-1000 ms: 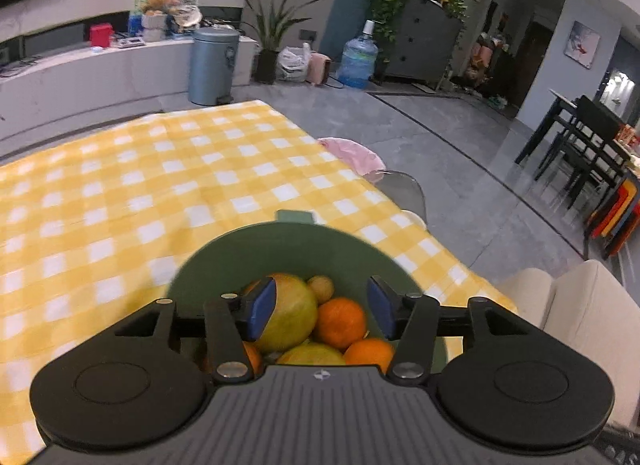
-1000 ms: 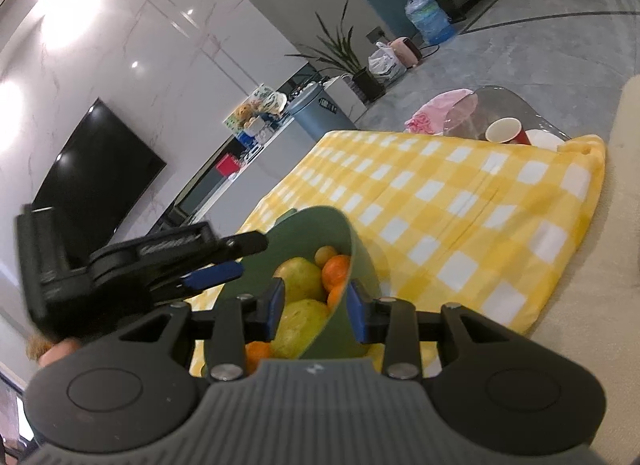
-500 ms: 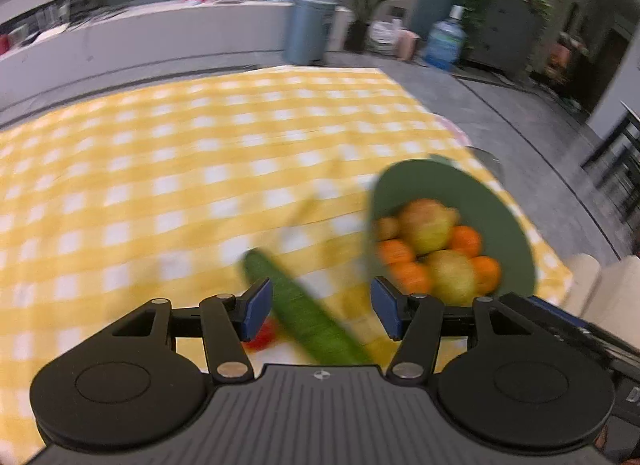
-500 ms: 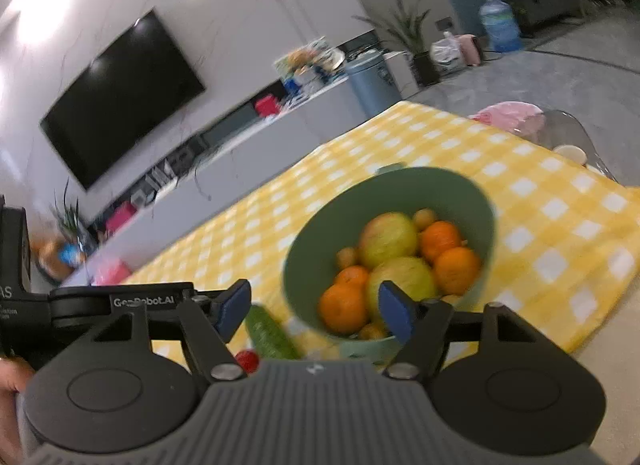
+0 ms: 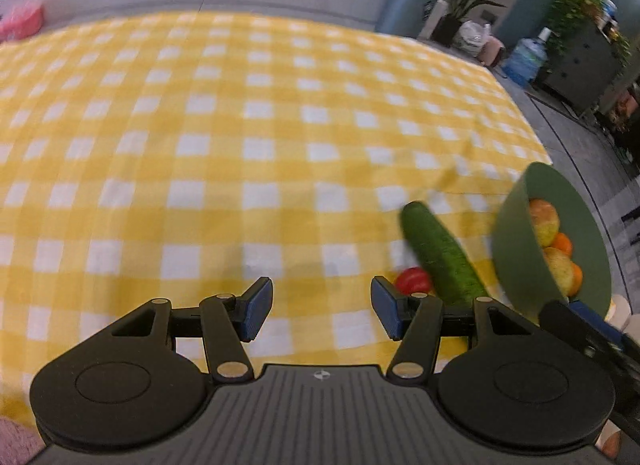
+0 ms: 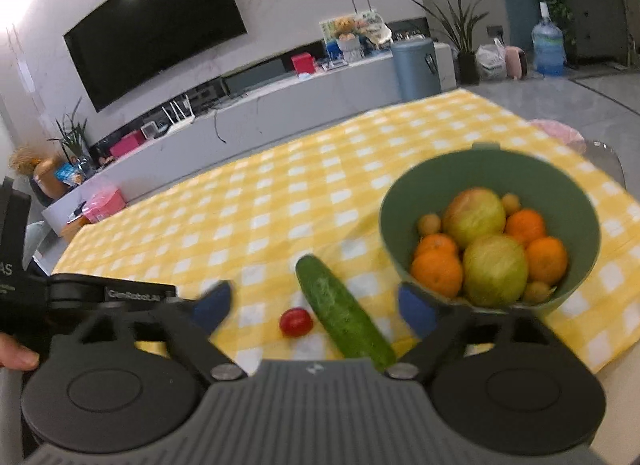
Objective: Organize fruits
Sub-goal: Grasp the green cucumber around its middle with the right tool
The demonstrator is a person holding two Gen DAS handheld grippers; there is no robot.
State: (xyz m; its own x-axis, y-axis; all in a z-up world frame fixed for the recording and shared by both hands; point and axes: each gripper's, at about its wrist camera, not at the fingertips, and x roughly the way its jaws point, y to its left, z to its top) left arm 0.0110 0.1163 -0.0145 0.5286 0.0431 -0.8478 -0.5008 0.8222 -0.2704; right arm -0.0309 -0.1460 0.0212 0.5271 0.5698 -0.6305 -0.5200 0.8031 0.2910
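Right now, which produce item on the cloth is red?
The small tomato, round and red, lying just left of the long green cucumber. Everything else sits in the green bowl.

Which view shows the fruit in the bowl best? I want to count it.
The right wrist view: it looks into the bowl with oranges and apples unobstructed. The left wrist view catches the bowl edge-on at the frame's side, most fruit hidden by its wall.

Yellow-white checked cloth [image 6: 280, 201], green bowl [image 6: 400, 233], green cucumber [image 6: 344, 313], red tomato [image 6: 296, 322].
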